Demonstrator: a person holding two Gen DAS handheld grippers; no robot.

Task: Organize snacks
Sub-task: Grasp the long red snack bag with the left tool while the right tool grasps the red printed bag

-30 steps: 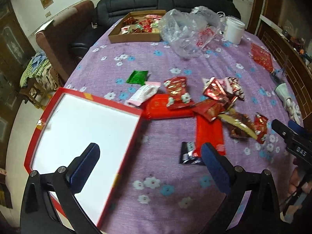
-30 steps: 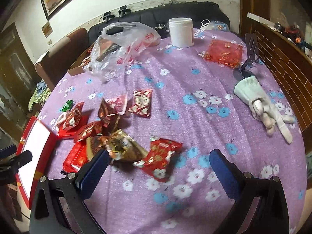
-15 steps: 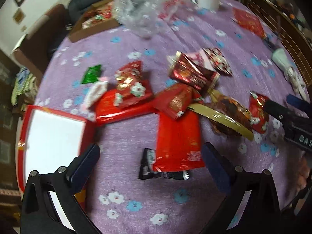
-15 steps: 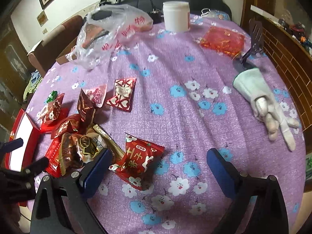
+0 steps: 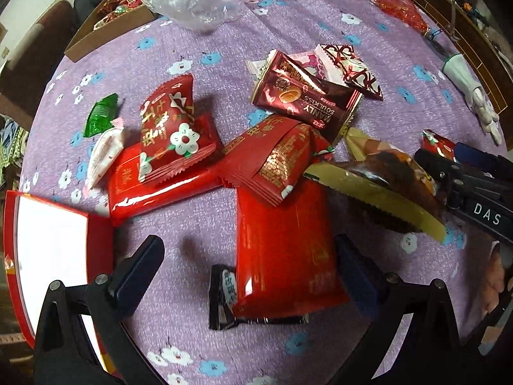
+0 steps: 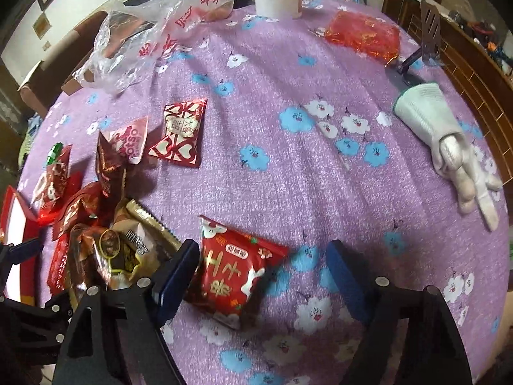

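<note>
Round bench under a purple flower-print cloth (image 6: pixel 288 166), strewn with wrapped snacks. At its left edge, a shallow red-rimmed white tray (image 5: pixel 48 234), probably where the snacks belong.

Largest target: long flat glossy red foil packet (image 5: pixel 282 250), lying between the jaws of the left gripper (image 5: pixel 247 266), jaws wide apart and not touching it. Likely light, with a slick crinkly film; probably stiff enough to lift flat if pinched across its narrow width near the middle. Half pinned under its near end, a small black wrapped bar (image 5: pixel 224 298), apt to be dragged along.

Beside it, leaning on its far end, a puffy red gold-printed pouch (image 5: pixel 275 160); further left, a red flower-print pillow pack (image 5: pixel 170 134) resting on another flat red packet (image 5: pixel 154 186).

Smaller still: puffed red pillow packet with gold characters (image 6: pixel 231 272), between the jaws of the right gripper (image 6: pixel 259 276), also spread open, left pad just beside the packet's edge. Air-filled and soft, so likely to squash and slip; best taken across the middle, gently, or by a crimped end seam.
</note>
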